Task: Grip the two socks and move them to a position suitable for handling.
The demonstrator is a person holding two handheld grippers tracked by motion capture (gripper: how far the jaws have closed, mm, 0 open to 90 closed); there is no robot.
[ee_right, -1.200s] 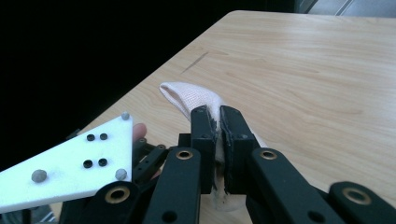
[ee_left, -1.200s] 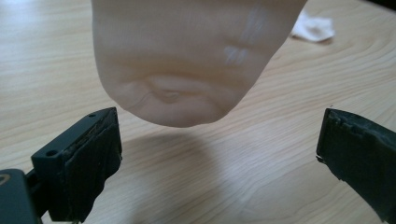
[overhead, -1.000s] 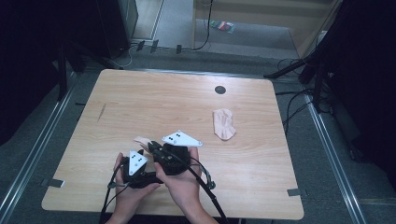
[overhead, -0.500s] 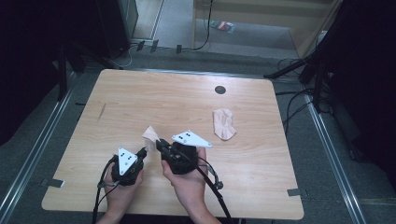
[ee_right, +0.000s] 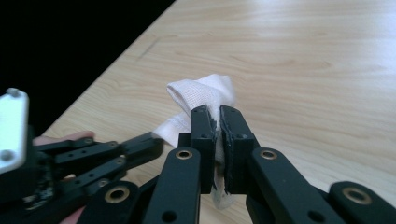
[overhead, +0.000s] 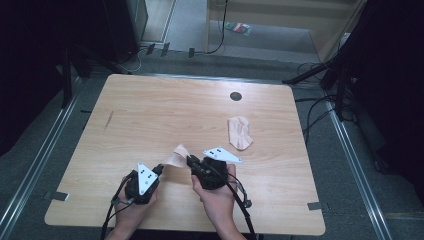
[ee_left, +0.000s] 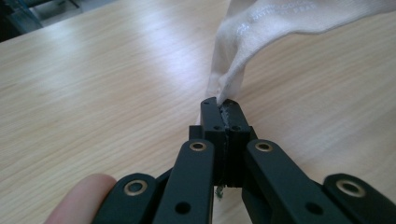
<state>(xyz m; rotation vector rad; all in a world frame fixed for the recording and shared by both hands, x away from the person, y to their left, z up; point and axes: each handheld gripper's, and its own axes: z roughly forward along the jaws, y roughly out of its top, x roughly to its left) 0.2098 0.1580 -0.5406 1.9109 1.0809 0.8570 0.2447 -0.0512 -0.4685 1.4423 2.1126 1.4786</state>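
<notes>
- Pale pink sock [overhead: 174, 157] stretched between the two claws, low over the near part of the wooden table [overhead: 150, 115], a little left of the middle.
- In the left gripper view, same sock [ee_left: 261, 42] rising up and to the right from the jaw tips, with a line of small printed letters on the cloth; too small to read.
- In the right gripper view, sock [ee_right: 201, 95] bunched in a soft fold just above the jaw tips, a strip of it hanging down between the jaws.
- Left claw [overhead: 159, 170] closed tight on one end of the sock, jaws pressed together with cloth pinched at the very tips [ee_left: 223, 103]; jaws just closed within the last moment.
- Right claw [overhead: 190, 161] also closed narrow on the other end of the sock [ee_right: 215, 122], pads pressing on the cloth.
- Both claws near each other, tips pointing toward one another, each held in a hand at the near edge of the table.
- Second pink sock [overhead: 240, 132] lying flat on the table, farther away and to the right, well apart from both claws.
- Small dark round hole [overhead: 235, 96] in the table near the far edge.
</notes>
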